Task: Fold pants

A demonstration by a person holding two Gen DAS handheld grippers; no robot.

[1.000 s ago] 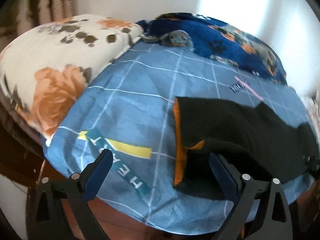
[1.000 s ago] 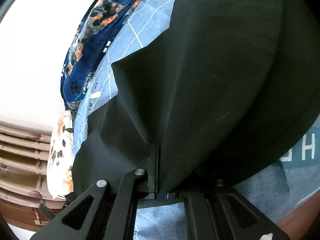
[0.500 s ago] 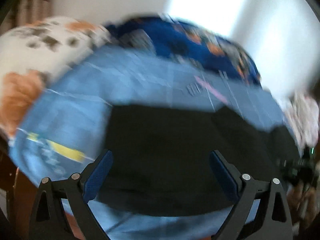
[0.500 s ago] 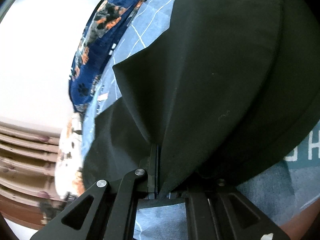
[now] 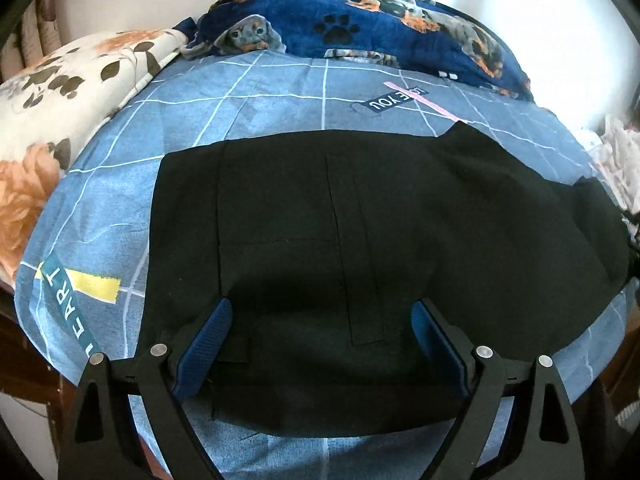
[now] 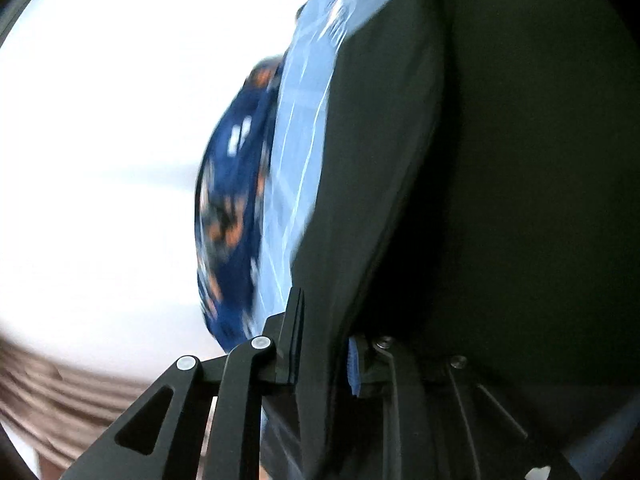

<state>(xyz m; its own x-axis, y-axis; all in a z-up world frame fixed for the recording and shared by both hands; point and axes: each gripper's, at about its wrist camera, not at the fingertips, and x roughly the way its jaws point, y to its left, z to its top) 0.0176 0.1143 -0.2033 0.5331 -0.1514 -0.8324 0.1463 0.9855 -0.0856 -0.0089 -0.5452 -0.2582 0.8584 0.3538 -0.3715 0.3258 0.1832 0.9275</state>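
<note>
The black pants lie spread flat across the bed, on a blue sheet with a white grid and printed labels. One edge of the pants sits at 9 o'clock in the left wrist view; the cloth runs on toward 3 o'clock, reaching the frame edge.

The left gripper hangs over the near part of the pants with its fingers set wide; nothing is pinched between the blue pads. Its jaws have just been closing slightly.

The right gripper is seen in a blurred frame. Its jaws have just been opening; a small gap stands between the two fingers, and a fold of the black cloth still passes through that gap. Whether the pads press on it I cannot tell.

A floral pillow lies at 10 o'clock. A dark blue dog-print blanket lies at 12 o'clock.
</note>
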